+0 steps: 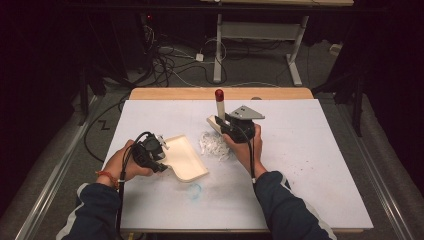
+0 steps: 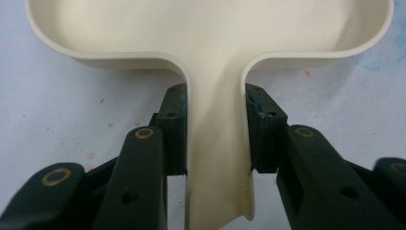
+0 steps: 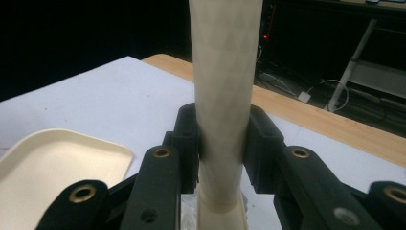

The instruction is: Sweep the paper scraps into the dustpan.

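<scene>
A cream dustpan (image 1: 189, 159) lies on the white table cover, left of centre. My left gripper (image 1: 159, 159) is shut on its narrow handle (image 2: 218, 158), with a pad pressed on each side and the pan (image 2: 206, 28) spreading out beyond. My right gripper (image 1: 231, 126) is shut on a cream brush handle (image 3: 222, 72), which stands upright and ends in a red cap (image 1: 219, 94). A small heap of white paper shreds (image 1: 212, 145) lies between the dustpan and the right gripper. In the right gripper view the dustpan (image 3: 52, 163) shows at the lower left.
A white sheet (image 1: 310, 165) covers the wooden table (image 1: 200, 93), whose bare strip runs along the far edge. A faint blue smear (image 1: 194, 190) marks the sheet near the pan. Beyond the table stand a desk frame (image 1: 295, 55) and floor cables (image 1: 170, 60).
</scene>
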